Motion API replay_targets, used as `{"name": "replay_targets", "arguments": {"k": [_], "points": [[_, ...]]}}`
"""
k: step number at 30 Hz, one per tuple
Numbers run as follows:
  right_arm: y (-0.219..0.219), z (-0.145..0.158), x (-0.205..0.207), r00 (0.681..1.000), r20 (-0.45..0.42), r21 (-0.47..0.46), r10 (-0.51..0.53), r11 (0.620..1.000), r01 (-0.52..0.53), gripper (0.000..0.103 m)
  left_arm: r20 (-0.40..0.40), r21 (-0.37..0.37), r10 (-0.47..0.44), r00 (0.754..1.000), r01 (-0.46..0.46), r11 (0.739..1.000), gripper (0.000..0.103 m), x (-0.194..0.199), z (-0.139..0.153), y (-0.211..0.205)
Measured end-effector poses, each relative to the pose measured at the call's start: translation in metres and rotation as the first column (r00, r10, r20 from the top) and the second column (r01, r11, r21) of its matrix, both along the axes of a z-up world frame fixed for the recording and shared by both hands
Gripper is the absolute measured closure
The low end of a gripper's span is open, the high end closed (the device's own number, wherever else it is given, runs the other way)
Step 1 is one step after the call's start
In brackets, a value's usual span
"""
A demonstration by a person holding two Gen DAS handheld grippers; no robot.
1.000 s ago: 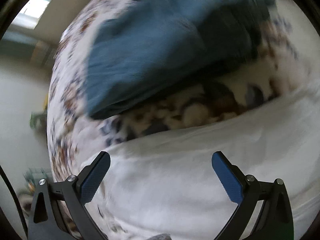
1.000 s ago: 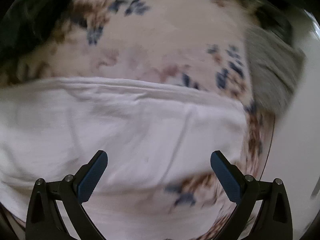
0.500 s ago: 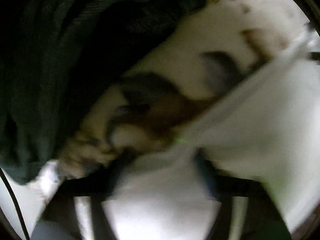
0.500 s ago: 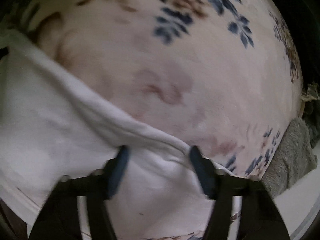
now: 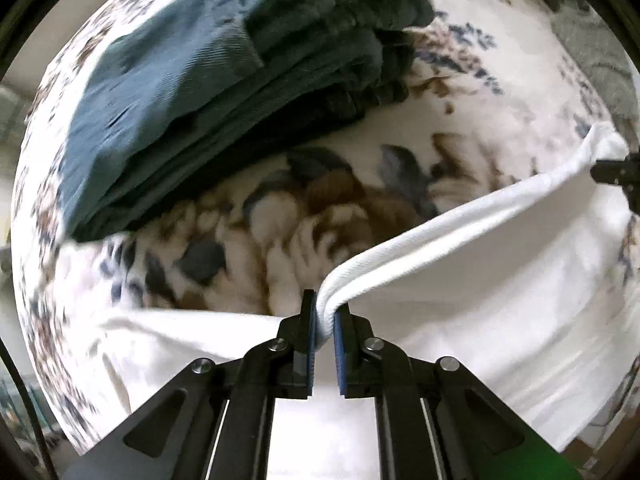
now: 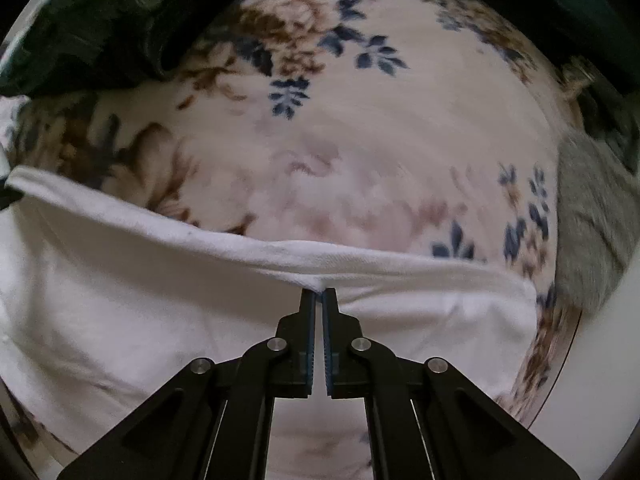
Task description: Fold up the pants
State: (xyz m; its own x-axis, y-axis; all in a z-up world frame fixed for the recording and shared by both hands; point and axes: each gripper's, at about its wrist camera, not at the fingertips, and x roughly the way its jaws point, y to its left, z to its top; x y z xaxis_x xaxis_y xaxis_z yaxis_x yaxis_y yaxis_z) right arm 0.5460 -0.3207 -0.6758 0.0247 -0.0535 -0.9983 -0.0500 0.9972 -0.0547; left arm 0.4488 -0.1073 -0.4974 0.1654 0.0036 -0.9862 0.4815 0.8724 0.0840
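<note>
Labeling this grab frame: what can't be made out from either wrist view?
- White pants: full outline, cut off by both frames' edges.
- Pinched hem inside left gripper and right gripper: hidden by the pads.
- Dark folded stack: item count, motion blur.
- Floral blanket under the pants: covered.

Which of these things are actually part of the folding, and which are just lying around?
In the job:
white pants
left gripper, shut on their edge
right gripper, shut on the same edge

Lying about:
stack of blue garments
floral blanket
grey cloth
</note>
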Motion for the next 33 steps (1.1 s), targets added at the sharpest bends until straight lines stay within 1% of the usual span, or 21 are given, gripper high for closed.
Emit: {"name": "replay_targets", "arguments": {"k": [1,4,7,9,10,11,12,15,18,19,20,21,22,23,24,26,27,28,29,31,33], "points": [[-0.001,0.004,-0.008,1.000,0.006,0.014,-0.025,1.000,0.025,0.100,0.015,-0.025,0.031,0.999,-0.031,0.999,0.097,-0.008,0.012,0.006],[-0.009,0.016,-0.048,0.995,0.013,0.039,-0.100,0.994,0.099,0.103,0.007,-0.065,0.078,0.997,-0.078,0.995,0.098,-0.040,0.032,0.021],[0.014,0.034,-0.093,0.986,-0.002,0.051,-0.169,0.984,0.169,0.103,-0.010,-0.120,0.136,0.991,-0.136,0.983,0.098,-0.090,0.035,0.043],[0.017,0.035,-0.126,0.976,-0.044,0.082,-0.211,0.973,0.214,0.103,0.002,-0.126,0.151,0.989,-0.149,0.981,0.098,-0.124,0.028,0.049],[0.021,0.034,-0.143,0.969,-0.071,0.109,-0.235,0.964,0.242,0.103,-0.017,-0.131,0.164,0.986,-0.165,0.978,0.098,-0.137,0.027,0.059],[0.023,0.032,-0.160,0.960,-0.108,0.148,-0.258,0.951,0.273,0.103,-0.036,-0.133,0.173,0.984,-0.176,0.975,0.098,-0.143,0.010,0.063],[0.020,0.030,-0.171,0.945,-0.132,0.167,-0.301,0.932,0.320,0.103,-0.046,-0.134,0.181,0.982,-0.186,0.973,0.098,-0.154,0.006,0.070],[0.017,0.029,-0.203,0.886,-0.186,0.250,-0.424,0.852,0.460,0.103,-0.105,-0.120,0.207,0.973,-0.219,0.968,0.098,-0.189,-0.018,0.085],[0.020,0.031,-0.214,0.843,-0.208,0.308,-0.496,0.785,0.538,0.102,-0.216,-0.085,0.203,0.955,-0.226,0.971,0.098,-0.228,-0.069,0.095],[0.022,0.031,-0.213,0.830,-0.218,0.317,-0.514,0.767,0.558,0.099,-0.246,-0.055,0.190,0.950,-0.210,0.976,0.098,-0.238,-0.088,0.097],[0.025,0.031,-0.209,0.826,-0.224,0.322,-0.516,0.761,0.563,0.095,-0.284,-0.037,0.192,0.939,-0.211,0.977,0.096,-0.243,-0.105,0.098],[0.028,0.032,-0.199,0.824,-0.223,0.318,-0.521,0.760,0.566,0.082,-0.304,-0.027,0.204,0.931,-0.222,0.975,0.094,-0.246,-0.116,0.099],[0.030,0.033,-0.190,0.823,-0.212,0.308,-0.527,0.763,0.568,0.057,-0.305,-0.027,0.217,0.927,-0.236,0.971,0.094,-0.245,-0.118,0.099],[0.035,0.035,-0.177,0.824,-0.200,0.305,-0.530,0.765,0.566,0.043,-0.306,-0.027,0.227,0.925,-0.246,0.969,0.092,-0.241,-0.113,0.097],[0.036,0.034,-0.168,0.823,-0.192,0.305,-0.535,0.764,0.568,0.024,-0.308,-0.037,0.235,0.922,-0.258,0.965,0.089,-0.238,-0.107,0.095],[0.038,0.027,-0.143,0.820,-0.184,0.296,-0.542,0.765,0.572,0.022,-0.286,-0.074,0.269,0.920,-0.301,0.951,0.062,-0.232,-0.086,0.096],[0.037,0.021,-0.131,0.818,-0.191,0.291,-0.543,0.764,0.576,0.022,-0.286,-0.086,0.287,0.914,-0.323,0.943,0.054,-0.230,-0.079,0.097],[0.039,0.013,-0.119,0.808,-0.196,0.281,-0.555,0.758,0.589,0.022,-0.285,-0.096,0.313,0.906,-0.352,0.931,0.037,-0.229,-0.070,0.101],[0.039,0.002,-0.105,0.802,-0.201,0.268,-0.562,0.756,0.597,0.022,-0.262,-0.093,0.357,0.897,-0.391,0.916,0.023,-0.228,-0.059,0.106],[0.045,-0.018,-0.086,0.795,-0.225,0.219,-0.564,0.765,0.605,0.022,-0.167,-0.038,0.441,0.882,-0.452,0.891,0.019,-0.228,-0.041,0.115],[0.052,-0.038,-0.073,0.789,-0.252,0.137,-0.560,0.787,0.602,0.022,-0.037,0.041,0.517,0.855,-0.515,0.856,0.019,-0.224,-0.027,0.122]]}}
